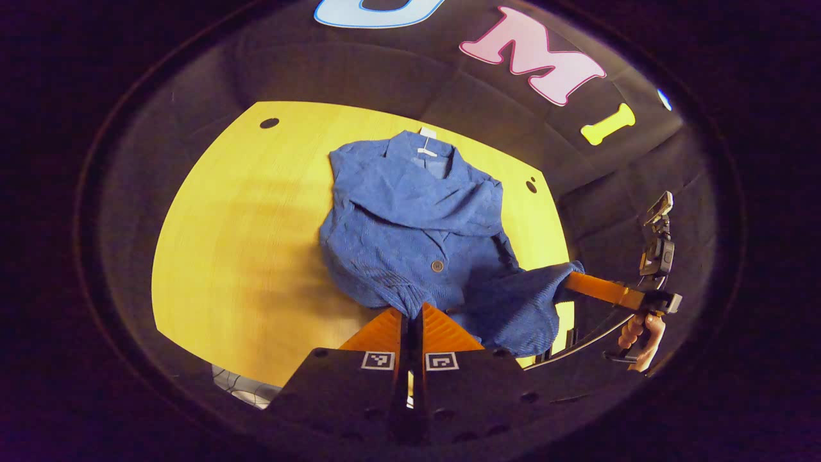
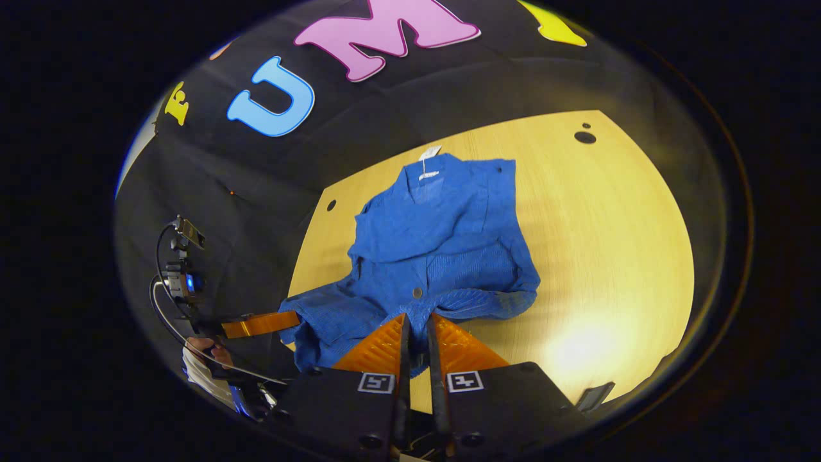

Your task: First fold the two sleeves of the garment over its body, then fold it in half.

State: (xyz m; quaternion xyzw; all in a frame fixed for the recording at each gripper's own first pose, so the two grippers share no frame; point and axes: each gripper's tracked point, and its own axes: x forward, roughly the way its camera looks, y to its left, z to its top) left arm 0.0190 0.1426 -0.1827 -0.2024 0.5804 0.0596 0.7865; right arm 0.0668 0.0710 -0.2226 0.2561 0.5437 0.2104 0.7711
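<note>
A staged recording booth, not a home — black cloth wall [image 1: 397, 70] curves behind a pale wooden tabletop [image 1: 256, 212] drilled with round holes [image 1: 269, 122] near its far corners, and a camera-topped handheld rig [image 1: 657, 247] sits at right of frame.

Left hand-held gripper [image 1: 414, 312] and right hand-held gripper [image 2: 417, 324] both clamped closed, side by side.

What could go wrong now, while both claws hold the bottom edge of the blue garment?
1. The left claw pinches only a small bunch of the garment's hem; it may slip out during the lift.
2. The sleeves lie loosely across the body; pulling the hem forward may drag them open.
3. The right claw holds the other corner, partly off the table edge; uneven lifting may give a crooked fold.
</note>
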